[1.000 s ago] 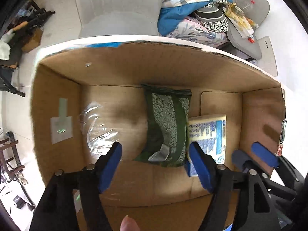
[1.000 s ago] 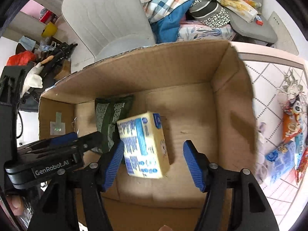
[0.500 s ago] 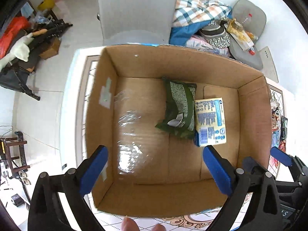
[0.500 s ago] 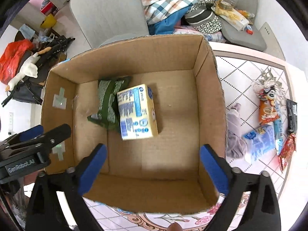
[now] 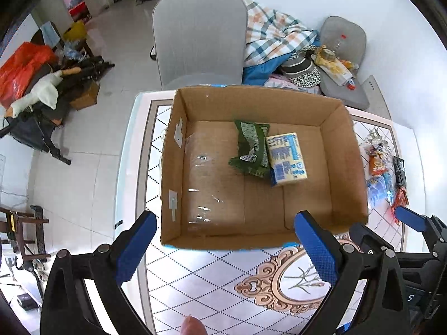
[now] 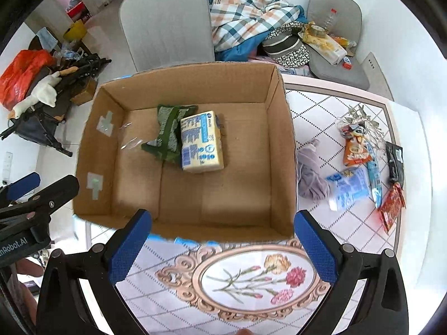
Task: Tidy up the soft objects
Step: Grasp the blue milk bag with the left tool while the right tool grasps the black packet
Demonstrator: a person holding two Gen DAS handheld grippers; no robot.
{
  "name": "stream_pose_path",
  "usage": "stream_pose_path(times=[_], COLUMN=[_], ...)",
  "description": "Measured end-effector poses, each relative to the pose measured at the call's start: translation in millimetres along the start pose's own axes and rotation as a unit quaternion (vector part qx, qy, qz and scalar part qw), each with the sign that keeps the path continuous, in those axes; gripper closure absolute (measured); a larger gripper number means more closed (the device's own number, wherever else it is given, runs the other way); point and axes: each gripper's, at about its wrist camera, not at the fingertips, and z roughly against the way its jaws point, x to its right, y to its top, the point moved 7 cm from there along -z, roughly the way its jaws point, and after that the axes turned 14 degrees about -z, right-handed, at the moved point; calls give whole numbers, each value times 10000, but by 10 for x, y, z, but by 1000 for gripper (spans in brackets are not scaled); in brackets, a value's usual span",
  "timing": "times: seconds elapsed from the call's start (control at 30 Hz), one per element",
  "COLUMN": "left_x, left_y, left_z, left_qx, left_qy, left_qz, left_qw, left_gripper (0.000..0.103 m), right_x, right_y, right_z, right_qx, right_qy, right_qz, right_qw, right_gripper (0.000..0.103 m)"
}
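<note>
An open cardboard box (image 5: 345, 150) (image 6: 282, 150) stands on the patterned table. Inside lie a dark green packet (image 5: 251, 148) (image 6: 166, 136) and a pale yellow and blue pack (image 5: 287, 155) (image 6: 201, 142), side by side. My left gripper (image 5: 226, 248) is open and empty, above the table in front of the box. My right gripper (image 6: 223, 243) is open and empty, also in front of the box. To the right of the box lie a grey cloth (image 6: 311, 173), a blue and white pack (image 6: 350, 187) and several snack packets (image 6: 357, 150).
A grey chair (image 5: 198, 36) stands behind the table. Checked bedding and clothes (image 6: 245, 14) are piled on a seat at the back right. Clutter and a red bag (image 5: 19, 69) lie on the floor to the left. The table's left edge (image 5: 125, 167) is near the box.
Both grippers have pulled back and up out of the box. The green packet and the yellow pack stay lying on the box floor. The jaws have opened wider.
</note>
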Motion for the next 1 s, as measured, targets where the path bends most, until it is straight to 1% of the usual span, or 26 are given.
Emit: stream_pose_path(times=[0.07, 0.2, 0.3, 0.37, 0.4, 0.47, 0.5, 0.57, 0.6, 0.7, 0.73, 0.77, 0.8, 0.87, 0.9, 0.93, 0.97, 1.0], left_x=[39, 136, 313, 526, 666, 1007, 1202, 1636, 1852, 2513, 2714, 2943, 3126, 3457, 3644, 3743, 3859, 3947], left_y=[-33, -62, -16, 78, 145, 297, 379, 533, 597, 762, 810, 860, 893, 962, 983, 990, 986, 964], left_z=[77, 254, 388, 474, 509, 524, 508, 415, 335, -21, -166, -331, -484, -828, -1046, -1188, -1369, -1495], left_qx=[38, 113, 173, 234, 274, 322, 328, 309, 257, -105, -244, -379, -494, -748, -899, -995, -1153, -1276], left_qy=[-36, 19, 70, 148, 200, 302, 351, 403, 386, 60, -15, -81, -110, 13, 29, 64, 84, 64], left_qz=[10, 8, -93, -304, -471, -924, -1175, -1716, -1943, -2540, -2733, -2964, -3157, -3564, -3794, -3912, -4059, -4164], left_qw=[10000, 9999, 9998, 9992, 9983, 9947, 9919, 9839, 9798, 9671, 9616, 9543, 9475, 9313, 9209, 9149, 9066, 9002], left_gripper=[2, 2, 2, 2, 2, 2, 2, 2, 2, 2, 2, 2, 2, 2, 2, 2, 2, 2], right_x=[7, 56, 188, 323, 485, 737, 974, 1323, 1595, 2313, 2621, 2919, 3084, 3538, 3810, 3960, 4096, 4279], right_y=[-57, -154, -178, -172, -158, -122, -90, -39, -12, 57, 69, 87, 95, 129, 148, 156, 164, 181], right_z=[96, 284, 388, 440, 483, 527, 552, 565, 557, 480, 422, 353, 309, 165, 51, -24, -101, -215], right_qx=[36, 43, -11, -65, -74, -79, -69, -54, -70, -152, -190, -244, -279, -378, -459, -524, -593, -680], right_qy=[55, 307, 537, 662, 716, 758, 731, 658, 581, 391, 289, 203, 164, 72, 39, 35, 45, 69], right_qz=[23, 9, -107, -231, -359, -515, -683, -927, -1110, -1622, -1834, -2038, -2152, -2486, -2664, -2776, -2879, -3014], right_qw=[10000, 9995, 9985, 9975, 9968, 9958, 9950, 9935, 9921, 9859, 9824, 9785, 9760, 9678, 9628, 9592, 9558, 9510], right_gripper=[0, 0, 0, 0, 0, 0, 0, 0, 0, 0, 0, 0, 0, 0, 0, 0, 0, 0])
